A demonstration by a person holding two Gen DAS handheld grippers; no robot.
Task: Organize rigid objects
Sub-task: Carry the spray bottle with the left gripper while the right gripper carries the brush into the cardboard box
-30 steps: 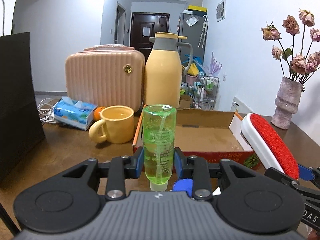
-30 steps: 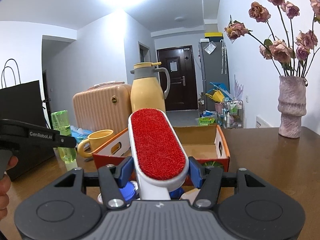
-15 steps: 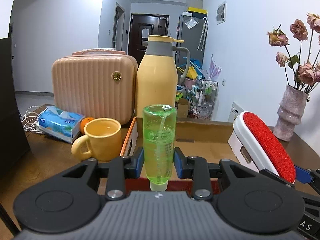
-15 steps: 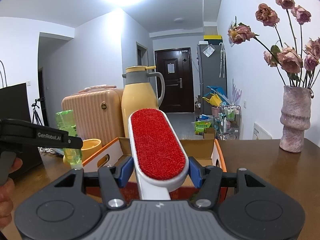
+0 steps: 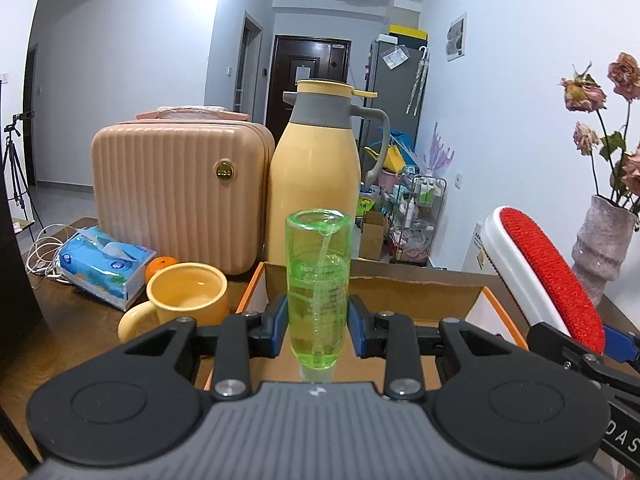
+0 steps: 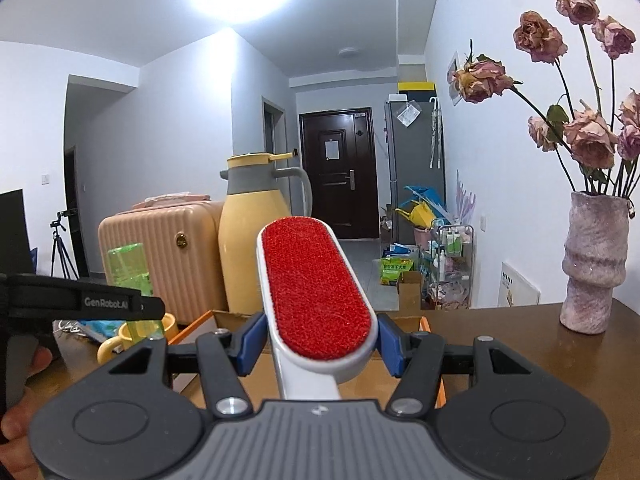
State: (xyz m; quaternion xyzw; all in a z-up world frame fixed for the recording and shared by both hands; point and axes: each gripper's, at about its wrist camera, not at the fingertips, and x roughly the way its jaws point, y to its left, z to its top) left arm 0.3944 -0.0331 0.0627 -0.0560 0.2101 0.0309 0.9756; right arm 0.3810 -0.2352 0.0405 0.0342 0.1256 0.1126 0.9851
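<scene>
My left gripper (image 5: 318, 327) is shut on a clear green bottle (image 5: 319, 280), held bottom-up above the open cardboard box (image 5: 420, 292). My right gripper (image 6: 318, 342) is shut on a white lint brush with a red pad (image 6: 314, 288), held over the same box (image 6: 216, 320). The brush also shows at the right of the left wrist view (image 5: 548, 272). The green bottle also shows at the left of the right wrist view (image 6: 130, 268), in the left gripper.
A yellow mug (image 5: 186, 300), a blue tissue pack (image 5: 104, 264) and an orange (image 5: 160, 266) lie left of the box. A pink case (image 5: 176, 192) and a yellow thermos jug (image 5: 316, 176) stand behind. A vase of dried roses (image 6: 592, 264) stands at the right.
Both grippers have moved forward and higher, over the box, each still holding its object. The mug, case and jug look closer.
</scene>
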